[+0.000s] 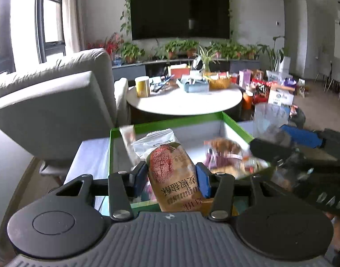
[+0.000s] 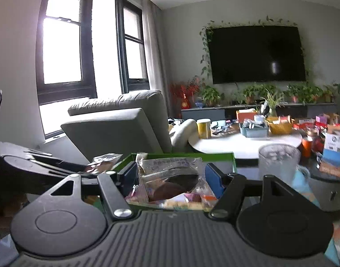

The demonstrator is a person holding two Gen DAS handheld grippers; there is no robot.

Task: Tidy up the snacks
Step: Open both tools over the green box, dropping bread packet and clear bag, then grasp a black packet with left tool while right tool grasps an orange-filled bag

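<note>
The left gripper [image 1: 171,176] has its blue pads pressed against both sides of a tan snack packet [image 1: 170,173] printed with a red round cake; the packet stands upright between the jaws, above the near edge of a green-rimmed box [image 1: 236,124]. Inside that box lie a clear white-topped bag [image 1: 156,139] at the back left and a loose heap of wrapped snacks [image 1: 223,153] on the right. The right gripper [image 2: 171,178] is clamped on a clear wrapper holding dark round cakes [image 2: 172,178], held over the same box [image 2: 192,155]. In the left wrist view the right gripper reaches in from the right, blurred. A frosted plastic cup [image 2: 278,162] stands just right of the box. Beyond are a grey armchair [image 1: 58,98] and a cluttered round white table [image 1: 185,102].
</note>
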